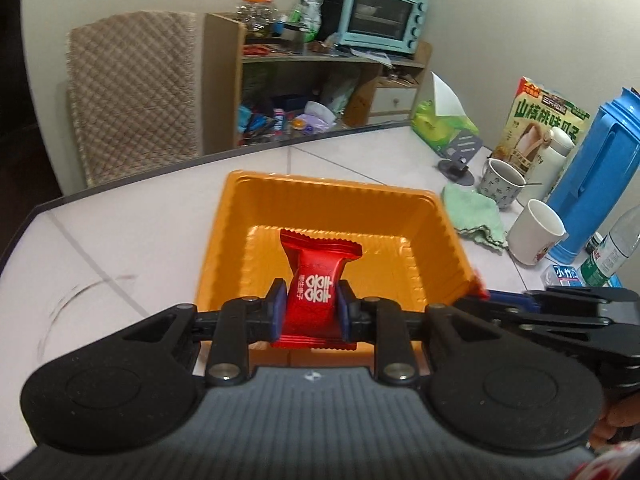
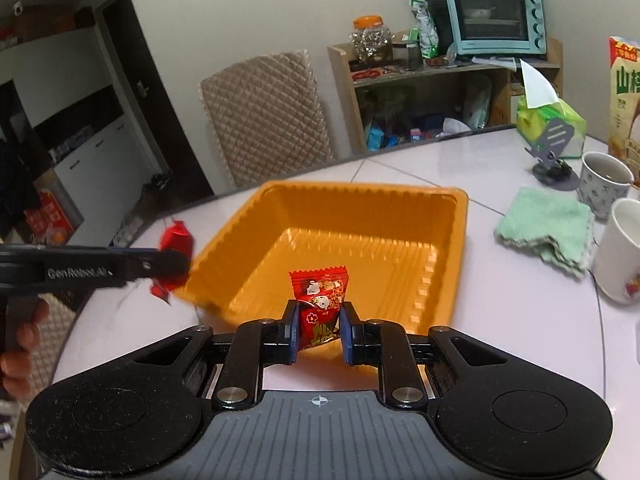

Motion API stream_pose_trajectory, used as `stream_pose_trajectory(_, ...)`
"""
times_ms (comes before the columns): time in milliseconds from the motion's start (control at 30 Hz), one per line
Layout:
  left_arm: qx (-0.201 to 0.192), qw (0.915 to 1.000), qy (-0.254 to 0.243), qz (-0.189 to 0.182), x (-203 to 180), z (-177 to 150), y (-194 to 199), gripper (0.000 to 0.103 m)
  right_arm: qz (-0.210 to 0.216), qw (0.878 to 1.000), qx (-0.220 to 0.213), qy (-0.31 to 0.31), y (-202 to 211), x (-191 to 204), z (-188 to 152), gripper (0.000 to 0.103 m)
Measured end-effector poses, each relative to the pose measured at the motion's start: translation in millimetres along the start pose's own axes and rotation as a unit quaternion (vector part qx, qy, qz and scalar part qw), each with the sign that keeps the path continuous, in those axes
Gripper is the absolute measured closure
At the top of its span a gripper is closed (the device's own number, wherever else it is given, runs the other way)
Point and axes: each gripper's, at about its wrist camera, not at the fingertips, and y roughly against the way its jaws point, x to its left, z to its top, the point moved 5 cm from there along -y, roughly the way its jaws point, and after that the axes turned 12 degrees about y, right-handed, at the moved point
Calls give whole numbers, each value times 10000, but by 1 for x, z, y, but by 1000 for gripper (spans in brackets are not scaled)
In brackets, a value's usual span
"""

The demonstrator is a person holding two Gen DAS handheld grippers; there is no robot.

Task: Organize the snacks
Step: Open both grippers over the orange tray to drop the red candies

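Both red candy packets (image 1: pixel 314 290) (image 2: pixel 318 306) sit low-center in their frames, over the near edge of the empty orange tray (image 1: pixel 240 216) (image 2: pixel 456 248), each pinched mid-body by its gripper: left gripper (image 1: pixel 310 312), right gripper (image 2: pixel 318 334). They look light, crinkly and slick, so I'd grab the padded middle, not the 2 serrated ends. Tray's thin ribbed plastic on a glossy tiled table (image 1: pixel 132 232) (image 2: pixel 500 304).

Ahead of the left gripper (image 1: pixel 307 307), the orange tray (image 1: pixel 436 216) is sitting open-topped with nothing lying in it, its raised rim being the only barrier. To that claw's right, a green cloth (image 1: pixel 474 216), 2 mugs (image 1: pixel 538 236) and a blue jug (image 1: pixel 592 176) are crowding the table (image 1: pixel 132 240). The right gripper (image 2: pixel 319 330) is hanging over the tray's near edge, with bare tabletop lying between tray and cloth.
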Motion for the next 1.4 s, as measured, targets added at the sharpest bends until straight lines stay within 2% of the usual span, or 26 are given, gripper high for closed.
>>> stream_pose_trajectory(267, 289, 9995, -103, -100, -17, 9, -41, 80, -104, 9997, 140, -190, -35, -16, 12, 82)
stream_pose_trajectory(533, 533, 9985, -90, -72, -23, 11, -69, 79, -197, 9986, 279, -403, -50, -33, 9, 82)
stream_pose_trajectory(667, 582, 9982, -80, -77, -23, 10, -76, 79, -212, 9981, 312, -486, -52, -38, 7, 82)
stream_pose_trajectory(800, 581, 9983, -78, -74, -25, 10, -79, 73, -210, 9979, 328, -525, -54, -41, 5, 82)
stream_pose_trajectory(867, 589, 9982, -85, -49, -24, 10, -79, 72, -195, 9977, 329, -551, -54, -42, 5, 82)
stream_pose_trajectory(1233, 593, 9981, 77, 141, -3, 12, -72, 69, -182, 9974, 374, -587, -59, -43, 8, 82)
stream_pose_trajectory(1333, 589, 9981, 113, 162, 1, 11, -68, 65, -216, 9977, 244, -587, -56, -43, 11, 82)
stream_pose_trajectory(1367, 578, 9981, 125, 172, 2, 11, -66, 62, -239, 9976, 199, -616, -56, -44, 13, 77)
stream_pose_trajectory(1400, 564, 9982, 131, 181, 3, 10, -64, 61, -255, 9975, 166, -642, -55, -45, 14, 67)
